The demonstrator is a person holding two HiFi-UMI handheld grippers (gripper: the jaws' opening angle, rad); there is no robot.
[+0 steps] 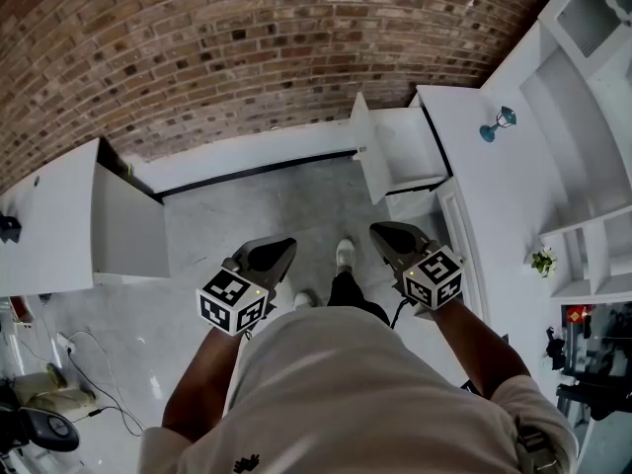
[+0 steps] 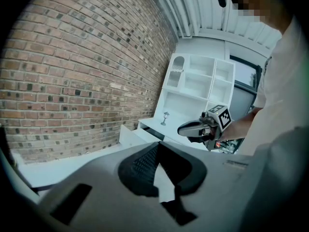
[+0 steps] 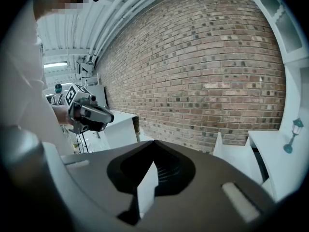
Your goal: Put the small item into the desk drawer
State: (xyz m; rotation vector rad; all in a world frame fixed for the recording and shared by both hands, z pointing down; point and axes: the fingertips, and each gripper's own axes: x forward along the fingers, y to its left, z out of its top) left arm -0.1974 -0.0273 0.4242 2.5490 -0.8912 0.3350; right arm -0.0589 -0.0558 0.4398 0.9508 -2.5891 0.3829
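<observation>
The small item, a teal lamp-shaped figurine (image 1: 497, 123), stands on the white desk (image 1: 513, 196) at the right; it also shows in the right gripper view (image 3: 291, 135) and, tiny, in the left gripper view (image 2: 165, 117). The desk drawer (image 1: 400, 151) is pulled open toward the floor, and nothing shows inside it. My left gripper (image 1: 278, 252) and right gripper (image 1: 383, 232) hang side by side over the floor, well short of the desk. Both are shut with nothing between their jaws. Each gripper sees the other: the right gripper (image 2: 186, 128) and the left gripper (image 3: 108, 117).
A brick wall (image 1: 247, 47) runs along the back. A white shelf unit (image 1: 583, 87) rises behind the desk, with a small potted plant (image 1: 542, 261) on it. Another white desk (image 1: 49, 215) stands at the left. Cables (image 1: 89, 363) lie on the floor. The person's feet (image 1: 343, 255) are between the grippers.
</observation>
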